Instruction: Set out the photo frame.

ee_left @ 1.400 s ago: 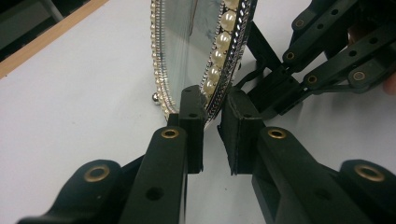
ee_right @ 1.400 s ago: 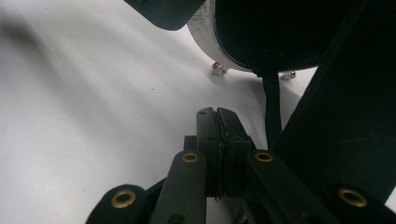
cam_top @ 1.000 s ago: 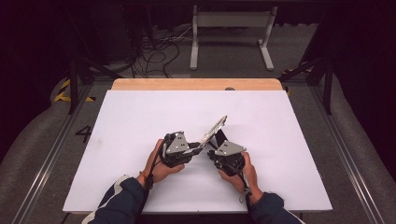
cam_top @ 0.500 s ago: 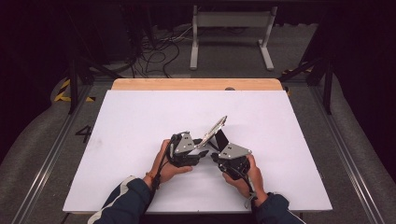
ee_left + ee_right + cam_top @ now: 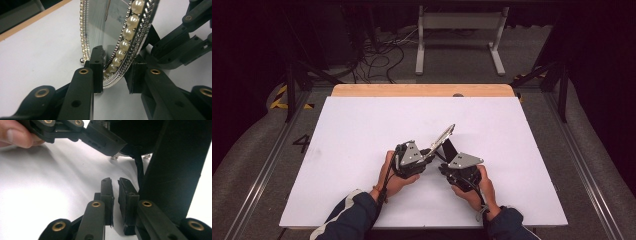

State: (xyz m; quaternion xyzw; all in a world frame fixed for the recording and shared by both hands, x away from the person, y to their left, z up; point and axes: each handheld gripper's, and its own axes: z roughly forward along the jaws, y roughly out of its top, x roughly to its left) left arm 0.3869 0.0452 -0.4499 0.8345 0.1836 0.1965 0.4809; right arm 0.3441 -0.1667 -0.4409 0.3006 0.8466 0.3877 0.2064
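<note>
White worktop (image 5: pixel 362 130) carries a pearl-rimmed picture frame (image 5: pixel 443 137), standing tilted on the near centre, its black back stand (image 5: pixel 175 170) toward the right side. Left claw (image 5: pixel 115 72), held in the person's left hand (image 5: pixel 394 175), straddles the frame's lower edge: jaws have just been closing, one pad against the glass side, the other pad just clear of the beaded rim, so not yet pinching. Right claw (image 5: pixel 115 187), in the right hand (image 5: pixel 474 190), sits just beside the stand, pads nearly pressed together, a thin gap between them with nothing in it.
</note>
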